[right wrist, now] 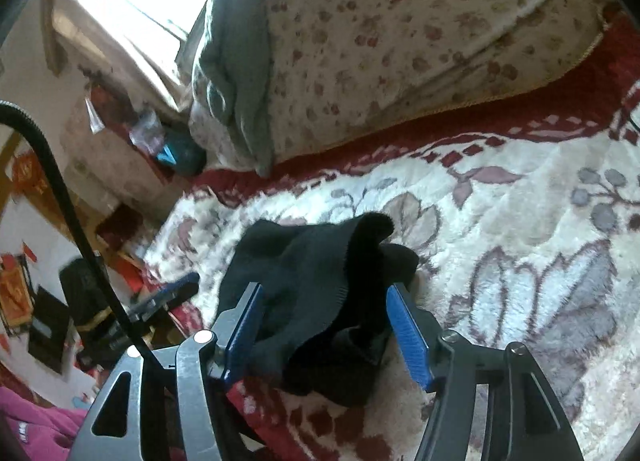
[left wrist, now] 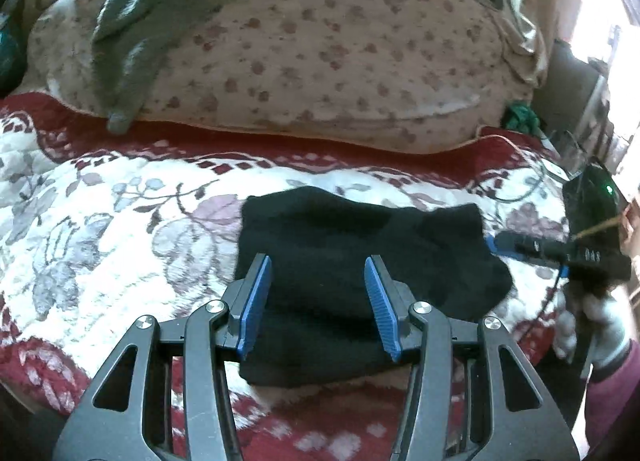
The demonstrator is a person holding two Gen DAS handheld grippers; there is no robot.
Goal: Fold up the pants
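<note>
The bed point(left wrist: 120, 189) carries everything here: a cream and dark-red flowered blanket covers it, and a large spotted pillow point(left wrist: 320, 41) lies along its far edge with a grey-green cloth point(left wrist: 132, 21) draped over one end. On the blanket, near the bed's near edge, rest the black pants point(left wrist: 340, 253), already gathered into a compact, thick bundle whose long axis runs roughly across the left wrist view, side to side along the bed's near edge. The left gripper point(left wrist: 318, 301) points down over the bundle's near part with its jaws apart, the blue pads standing clear of the cloth on both sides, so it holds nothing. The right gripper point(right wrist: 324, 325) comes at the same bundle from its end; its jaws also stand wide, with a raised fold of the pants between them, though the pads do not appear to press on it. Both grippers are about equally close, so the next move likely turns on which end each one takes. The left wrist view shows the bundle's flat outline and the right gripper's tip at its far end; the right wrist view alone shows the loose upstanding flap point(right wrist: 368, 229) that has not been smoothed down.
</note>
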